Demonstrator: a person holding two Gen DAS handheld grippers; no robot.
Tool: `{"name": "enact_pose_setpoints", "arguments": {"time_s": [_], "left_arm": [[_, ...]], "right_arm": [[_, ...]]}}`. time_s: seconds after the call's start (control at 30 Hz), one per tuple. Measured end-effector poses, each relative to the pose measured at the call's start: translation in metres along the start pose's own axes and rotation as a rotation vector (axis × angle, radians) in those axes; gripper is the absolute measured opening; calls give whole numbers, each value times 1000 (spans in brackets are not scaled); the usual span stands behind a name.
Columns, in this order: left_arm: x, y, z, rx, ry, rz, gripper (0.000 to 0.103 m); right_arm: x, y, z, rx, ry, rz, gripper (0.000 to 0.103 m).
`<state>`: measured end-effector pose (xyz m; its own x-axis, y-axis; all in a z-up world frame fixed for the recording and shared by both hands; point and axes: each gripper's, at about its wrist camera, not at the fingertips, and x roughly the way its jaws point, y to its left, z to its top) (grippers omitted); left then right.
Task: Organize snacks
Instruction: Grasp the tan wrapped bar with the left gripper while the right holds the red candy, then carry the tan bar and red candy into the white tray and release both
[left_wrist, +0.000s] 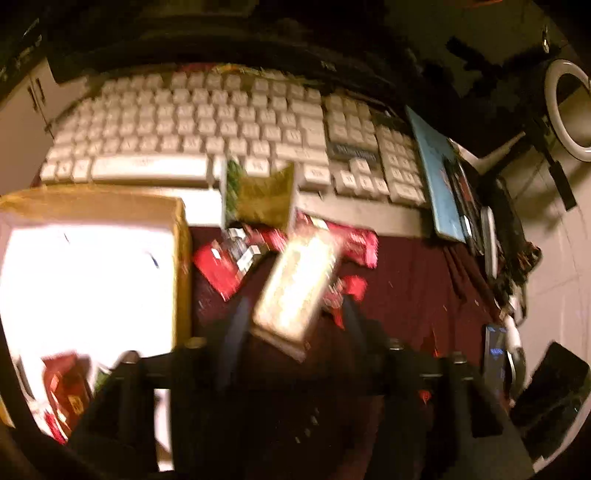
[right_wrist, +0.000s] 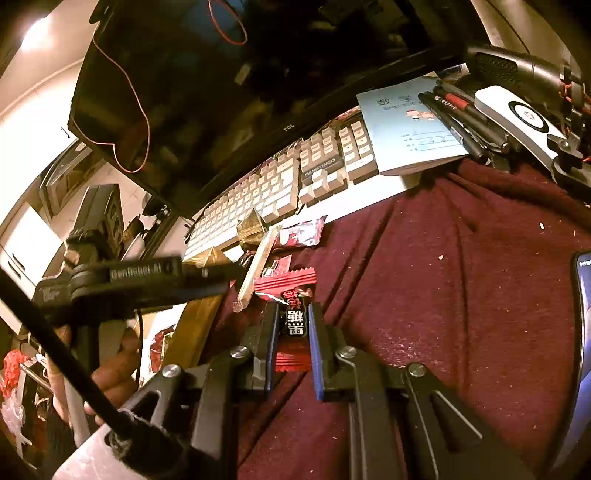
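My left gripper (left_wrist: 295, 306) is shut on a flat beige snack packet (left_wrist: 297, 290), held above the maroon cloth (left_wrist: 413, 288); the packet also shows edge-on in the right wrist view (right_wrist: 258, 267). Red snack packets (left_wrist: 354, 243) lie under it, and a gold packet (left_wrist: 264, 197) sits against the keyboard. A cardboard box (left_wrist: 181, 258) with red snacks inside (left_wrist: 64, 387) stands to the left. My right gripper (right_wrist: 293, 314) is shut on a red and black candy packet (right_wrist: 295, 321) on the cloth (right_wrist: 443, 295).
A white keyboard (left_wrist: 192, 125) and a dark monitor (right_wrist: 221, 92) stand behind. A blue notebook (right_wrist: 406, 129) with pens (right_wrist: 454, 118) rests on the keyboard's right end. A phone (right_wrist: 583, 314) lies at the right edge. Another red packet (right_wrist: 303, 232) lies by the keyboard.
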<state>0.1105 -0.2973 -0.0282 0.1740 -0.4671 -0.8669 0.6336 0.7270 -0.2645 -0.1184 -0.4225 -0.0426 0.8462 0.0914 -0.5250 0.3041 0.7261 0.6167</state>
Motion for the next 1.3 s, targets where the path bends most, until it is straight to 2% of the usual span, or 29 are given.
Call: {"name": "enact_pose_setpoints", "arguments": {"time_s": [0.1,0.17,0.33,0.37,0.4,0.47,0.7,0.83,0.97,1.0,1.03,1.13,1.3], "left_arm": [[16,-4,13,8,48,-2,56],[24,-8,17,22,55,33,56],[32,-13,20,51,85,48,56],[31,-14,19,54,81,51,52],[29,-16,17,61,75,58,43],[32,-22,12,60,85,43,36],[21,-26,-17,67,93,37,36],[27,-34,-23,110,88,117,38],[26,-43,-27,132,54,142,29],[22,-47,-30,142,33,152,17],[15,-52,-34,155,12,170,13],[1,-59,-42,151,-6,141,11],[-15,-55,-58,105,-41,142,10]], "right_arm": [[0,0,0,-5,2,2,14],[1,0,0,-6,5,6,15],[0,0,-1,-8,4,4,15],[0,0,-1,-7,2,5,15],[0,0,-1,-8,2,5,15],[0,0,-1,-8,4,4,15],[0,1,0,-12,4,5,15],[-1,0,-1,-13,2,5,15],[-1,0,-1,-16,2,6,15],[-1,1,-1,-19,5,9,15],[0,1,-1,-21,6,9,15],[0,2,-1,-23,6,7,15],[0,2,-1,-24,8,7,15]]}}
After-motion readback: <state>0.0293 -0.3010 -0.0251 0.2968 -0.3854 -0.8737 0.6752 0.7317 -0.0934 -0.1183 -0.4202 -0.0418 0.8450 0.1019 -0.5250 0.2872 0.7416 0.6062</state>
